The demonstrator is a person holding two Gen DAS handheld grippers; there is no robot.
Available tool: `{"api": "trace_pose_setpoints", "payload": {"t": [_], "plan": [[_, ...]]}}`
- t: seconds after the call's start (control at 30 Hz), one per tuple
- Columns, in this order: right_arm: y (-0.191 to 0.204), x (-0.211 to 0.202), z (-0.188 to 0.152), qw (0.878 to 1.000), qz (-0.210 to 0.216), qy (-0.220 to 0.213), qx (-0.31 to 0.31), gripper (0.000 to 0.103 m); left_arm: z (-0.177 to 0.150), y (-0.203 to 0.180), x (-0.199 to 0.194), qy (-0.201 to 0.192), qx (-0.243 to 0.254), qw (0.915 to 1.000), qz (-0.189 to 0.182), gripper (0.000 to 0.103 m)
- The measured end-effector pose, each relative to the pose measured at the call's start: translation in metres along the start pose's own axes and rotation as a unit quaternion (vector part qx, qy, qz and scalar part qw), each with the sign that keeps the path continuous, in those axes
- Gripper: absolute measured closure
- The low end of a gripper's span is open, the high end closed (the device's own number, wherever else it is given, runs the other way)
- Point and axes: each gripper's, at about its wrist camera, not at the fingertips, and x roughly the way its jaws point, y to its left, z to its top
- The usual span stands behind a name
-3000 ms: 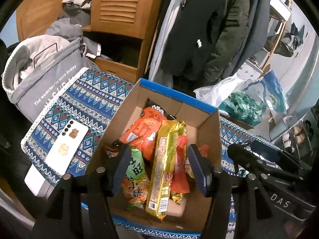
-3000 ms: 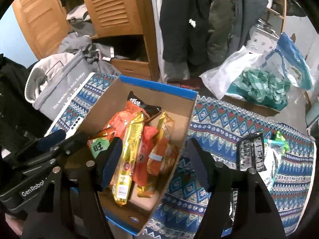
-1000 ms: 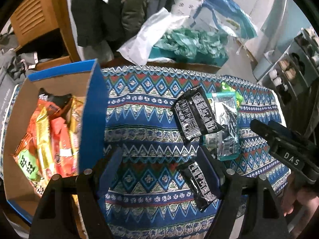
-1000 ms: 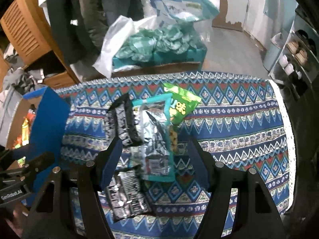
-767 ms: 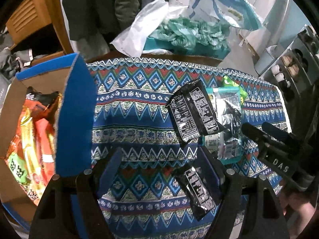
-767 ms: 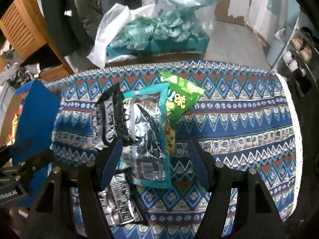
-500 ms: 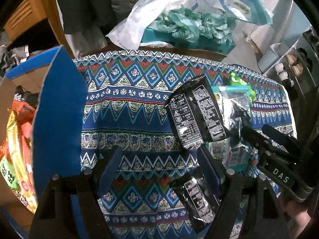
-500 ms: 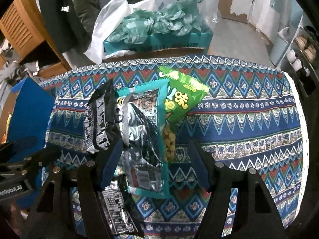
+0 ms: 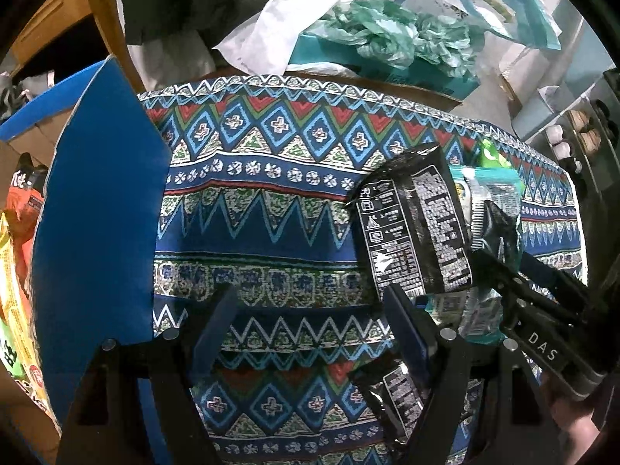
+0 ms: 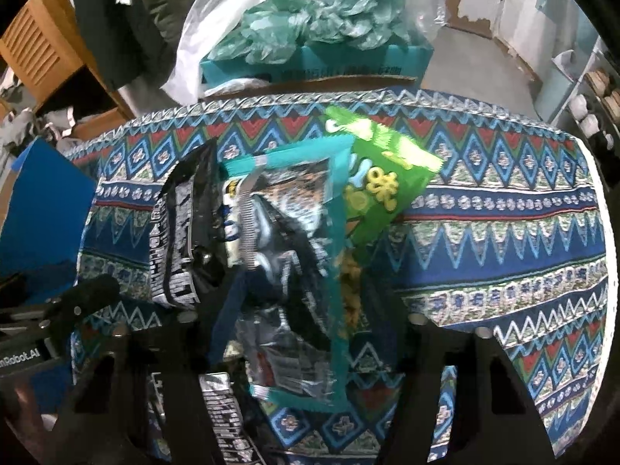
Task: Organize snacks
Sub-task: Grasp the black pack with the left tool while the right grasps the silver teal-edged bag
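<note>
A blue-sided cardboard box with orange and yellow snack packs stands at the left. On the patterned cloth lie a black snack pack, a teal-and-silver pack, a green pack and a second black pack nearer me. My left gripper is open and empty, low over the cloth beside the black pack. My right gripper is open with its fingers on either side of the teal-and-silver pack, just above it.
A teal box with green plastic bags and a white bag sit beyond the table's far edge. Hanging coats and a wooden cabinet are at the back left. Shelves stand at the right.
Both grippers have swung right, away from the box, and dropped closer to the loose packs. The right gripper now straddles the teal-and-silver pack.
</note>
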Motion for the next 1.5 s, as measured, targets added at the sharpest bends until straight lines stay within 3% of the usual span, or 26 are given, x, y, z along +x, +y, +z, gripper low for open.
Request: {"api": "trace_pose_setpoints", "payload": {"t": [0.13, 0.27, 0.43, 0.7, 1.0, 1.13, 1.3, 1.43, 1.5], "plan": [[0.011, -0.003, -0.001, 1.000, -0.002, -0.002, -0.018, 0.059, 0.001, 0.006, -0.001, -0.001, -0.006, 1.0000, 0.001, 0.024], [0.015, -0.009, -0.003, 1.000, -0.006, -0.008, -0.027, 0.087, 0.001, 0.008, -0.003, -0.002, -0.010, 0.9999, 0.001, 0.024], [0.009, -0.019, -0.007, 1.000, 0.001, -0.010, -0.017, 0.095, 0.001, 0.003, -0.005, -0.004, -0.006, 1.0000, 0.000, 0.024], [-0.017, -0.035, -0.016, 1.000, -0.012, -0.010, 0.013, 0.095, 0.003, -0.015, -0.003, 0.004, 0.002, 1.0000, -0.006, 0.023], [-0.036, -0.040, -0.018, 0.999, 0.005, -0.007, 0.049, 0.094, 0.015, -0.032, 0.010, 0.020, -0.024, 0.9995, -0.009, 0.020], [-0.036, -0.039, -0.020, 0.999, 0.006, -0.006, 0.050, 0.072, 0.024, -0.036, 0.018, 0.025, -0.051, 0.9984, -0.008, 0.016], [-0.034, -0.040, -0.017, 0.999, 0.013, -0.011, 0.052, 0.071, 0.031, -0.042, 0.030, 0.036, -0.069, 0.9969, -0.007, 0.016], [-0.032, -0.040, -0.014, 0.998, 0.018, -0.016, 0.052, 0.057, 0.037, -0.047, 0.038, 0.037, -0.072, 0.9967, -0.006, 0.014], [-0.032, -0.038, -0.014, 0.998, 0.017, -0.014, 0.052, 0.057, 0.039, -0.047, 0.041, 0.038, -0.077, 0.9963, -0.006, 0.014]]}}
